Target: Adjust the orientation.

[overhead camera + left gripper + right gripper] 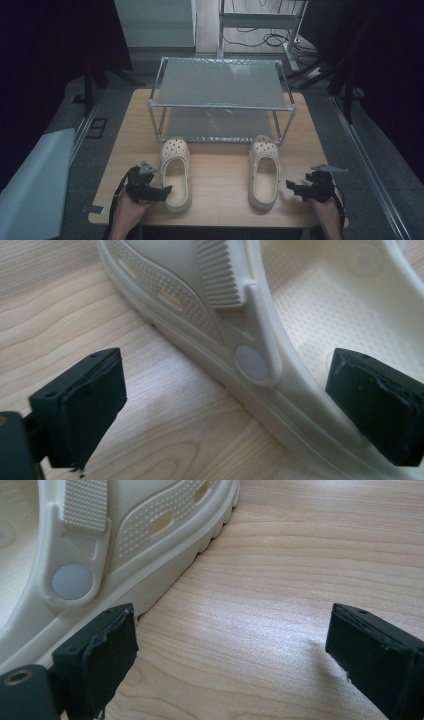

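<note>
Two cream clogs lie toes-away on the wooden table [220, 175], a left clog [175, 172] and a right clog [264, 172]. My left gripper [162, 192] is open at the left clog's heel side. In the left gripper view, my left gripper [227, 410] straddles the side wall of the clog [200, 315] by the strap rivet, one jaw over the wood and the other over the footbed. My right gripper [295, 187] is open just right of the right clog. In the right gripper view, my right gripper [230, 650] has bare wood between its jaws, and the clog [150, 525] lies beside the left jaw.
A two-tier metal shelf rack [220, 106] stands at the back of the table, just beyond the clogs' toes. A pale grey board [35, 185] leans off the table to the left. Cables [265, 37] lie on the floor behind.
</note>
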Demonstrator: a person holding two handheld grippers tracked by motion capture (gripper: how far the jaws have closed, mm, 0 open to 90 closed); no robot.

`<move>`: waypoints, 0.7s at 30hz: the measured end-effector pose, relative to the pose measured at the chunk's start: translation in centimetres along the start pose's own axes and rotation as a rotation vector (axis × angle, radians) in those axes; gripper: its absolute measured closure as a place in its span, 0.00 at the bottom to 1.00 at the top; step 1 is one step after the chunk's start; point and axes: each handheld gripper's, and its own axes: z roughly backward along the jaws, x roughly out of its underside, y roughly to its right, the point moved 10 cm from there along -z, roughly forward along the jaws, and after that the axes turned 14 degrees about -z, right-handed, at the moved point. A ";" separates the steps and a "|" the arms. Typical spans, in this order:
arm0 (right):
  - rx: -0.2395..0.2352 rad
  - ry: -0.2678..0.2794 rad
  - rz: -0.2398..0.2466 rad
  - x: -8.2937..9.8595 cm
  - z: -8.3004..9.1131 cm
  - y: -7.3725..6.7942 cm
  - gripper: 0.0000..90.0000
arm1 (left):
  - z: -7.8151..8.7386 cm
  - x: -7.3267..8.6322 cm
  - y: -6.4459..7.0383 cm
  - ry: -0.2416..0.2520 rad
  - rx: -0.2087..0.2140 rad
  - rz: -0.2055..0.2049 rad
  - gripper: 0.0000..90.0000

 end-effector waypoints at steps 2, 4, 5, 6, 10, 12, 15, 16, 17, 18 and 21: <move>0.001 -0.002 -0.001 0.0 0.0 0.0 0.07 | 0.2 0.2 -0.3 -0.016 -0.019 -0.007 0.04; 0.000 -0.004 -0.001 0.0 0.0 0.0 0.07 | 0.4 0.5 -0.7 -0.021 -0.025 0.000 0.04; 0.000 -0.004 -0.001 0.0 0.0 0.0 0.07 | 0.5 0.7 -0.9 -0.030 -0.032 0.001 0.04; 0.000 -0.004 -0.002 0.0 0.0 0.0 0.07 | 0.7 0.8 -1.2 -0.031 -0.037 0.007 0.04; -0.001 -0.004 -0.003 0.0 0.0 0.0 0.08 | 1.6 1.9 -2.8 -0.053 -0.095 0.027 0.07; -0.001 -0.005 -0.004 0.1 0.0 0.0 0.08 | 2.0 2.4 -3.7 -0.056 -0.121 0.049 0.08; -0.001 -0.005 -0.004 0.1 0.0 0.1 0.08 | 2.5 3.1 -4.9 -0.056 -0.151 0.081 0.11; -0.001 -0.005 -0.004 0.1 0.0 0.1 0.08 | 2.6 3.2 -5.2 -0.054 -0.152 0.090 0.12; -0.001 -0.007 -0.005 0.1 -0.1 0.1 0.08 | 2.6 3.3 -5.3 -0.050 -0.149 0.096 0.12; -0.001 -0.007 -0.005 0.1 -0.1 0.0 0.08 | 2.6 3.2 -5.3 -0.043 -0.141 0.102 0.14; 0.000 -0.001 -0.007 0.0 0.0 0.1 0.08 | 2.5 3.0 -5.1 -0.043 -0.127 0.088 0.18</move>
